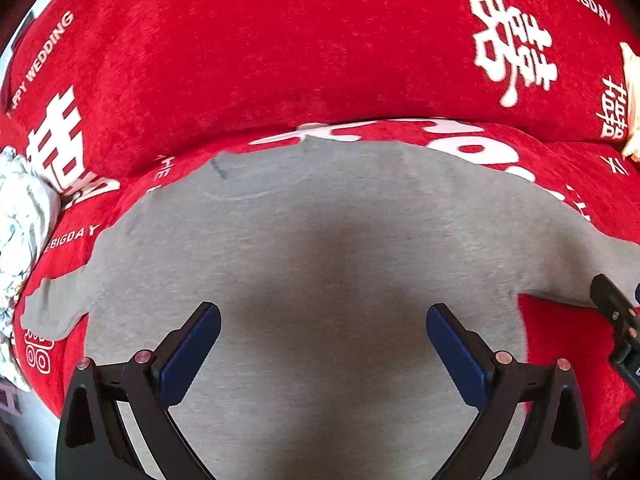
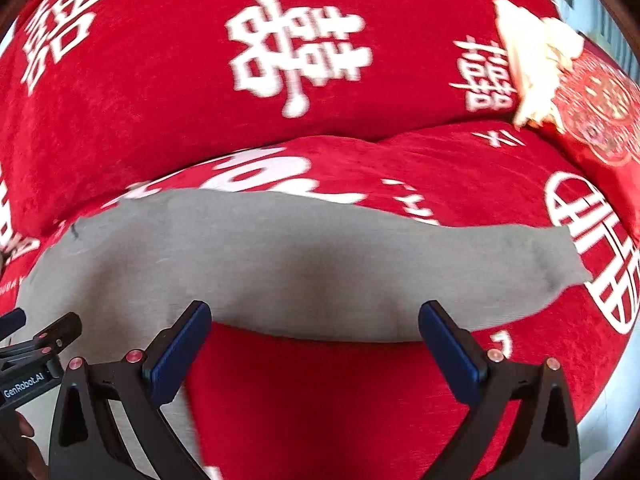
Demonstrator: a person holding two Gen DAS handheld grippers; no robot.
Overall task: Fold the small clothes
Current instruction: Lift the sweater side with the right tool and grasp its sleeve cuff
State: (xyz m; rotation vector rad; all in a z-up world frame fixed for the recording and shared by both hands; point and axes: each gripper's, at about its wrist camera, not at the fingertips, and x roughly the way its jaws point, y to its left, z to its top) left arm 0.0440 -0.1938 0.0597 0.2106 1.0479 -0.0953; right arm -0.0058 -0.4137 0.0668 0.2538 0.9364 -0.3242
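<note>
Grey shirt [image 1: 320, 220], one only, lay spread flat on the seat of a red sofa cover [image 1: 280, 60] printed with white characters and English lettering. Neck opening faced the backrest; two short sleeves showed, one stretched out toward the left edge of the left wrist view, the other reaching far right in the right wrist view [image 2: 540, 256].

Left gripper [image 1: 323, 338] hovered over the middle of the shirt body, jaws spread wide with nothing between them; two blue pads visible, neither touching cloth as far as could be told. A dark shadow sat on the grey fabric just ahead of it.

Right gripper [image 2: 315, 334] hung over the shirt's right side, where the sleeve's lower edge met bare red cover. Jaws likewise wide apart and holding nothing. Each gripper appeared at the edge of the other's view.

Other items counted: one white patterned cloth bundle [image 1: 20, 232] at the left end of the sofa; one cream-coloured item [image 2: 532, 56] at the right end, beside one red cushion with a round pattern [image 2: 600, 112].
</note>
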